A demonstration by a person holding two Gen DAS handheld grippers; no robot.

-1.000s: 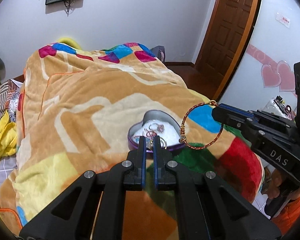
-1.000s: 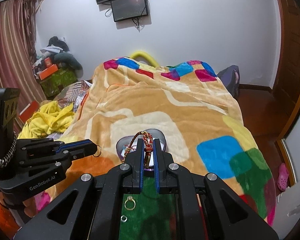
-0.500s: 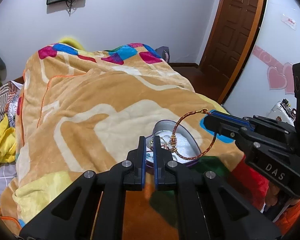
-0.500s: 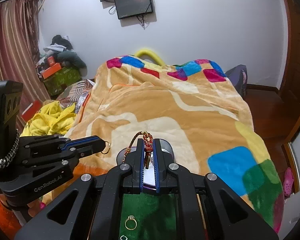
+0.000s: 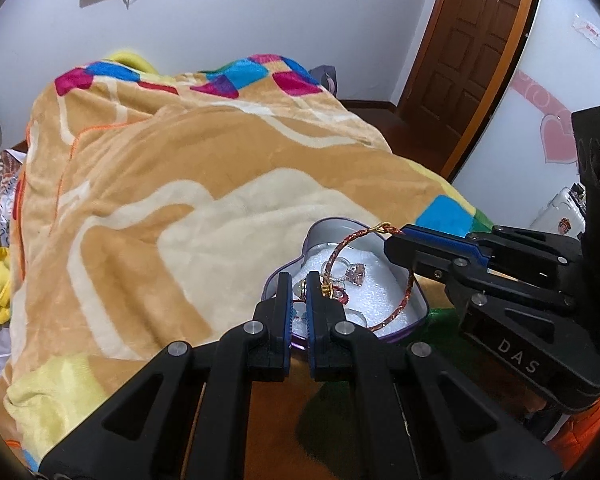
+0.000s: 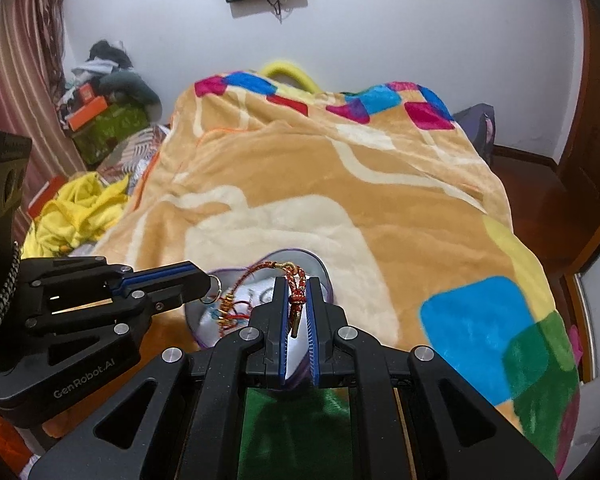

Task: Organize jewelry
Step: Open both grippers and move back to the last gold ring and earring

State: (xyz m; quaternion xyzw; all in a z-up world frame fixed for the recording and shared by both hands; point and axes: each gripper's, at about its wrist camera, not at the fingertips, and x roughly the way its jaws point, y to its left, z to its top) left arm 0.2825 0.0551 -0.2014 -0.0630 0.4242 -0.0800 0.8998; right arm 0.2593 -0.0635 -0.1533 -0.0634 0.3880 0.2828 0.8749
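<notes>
The red-and-gold braided bracelet (image 5: 407,288) hangs as a loop over the heart-shaped tin (image 5: 416,304), its top end by the gold clasp pinched in the right gripper (image 6: 297,292), fingers pressed together on the cord. In the left wrist view the loop stands tilted, its long axis running from the clasp at the tin's far right rim down and across the white foam lining, the lower curve draping over the tin's near right edge. Inside the tin, under the loop, lies a silver ring with a pink stone (image 5: 350,272), and a red-beaded piece (image 5: 340,295) sits just beside it. The left gripper (image 5: 298,286) reaches over the tin's near left rim, fingers close together with a small ring (image 6: 216,283) caught at their tips, as the right wrist view shows. That gripper and its ring stand right against the bracelet's lower left side, crowding the space over the tin. The tin rests on the orange blanket (image 5: 148,200), near its colourful patchwork edge. Left of the blanket, well apart from the tin, yellow clothes (image 6: 80,208) are heaped. A wooden door (image 5: 472,48) stands far behind the tin to the right.
</notes>
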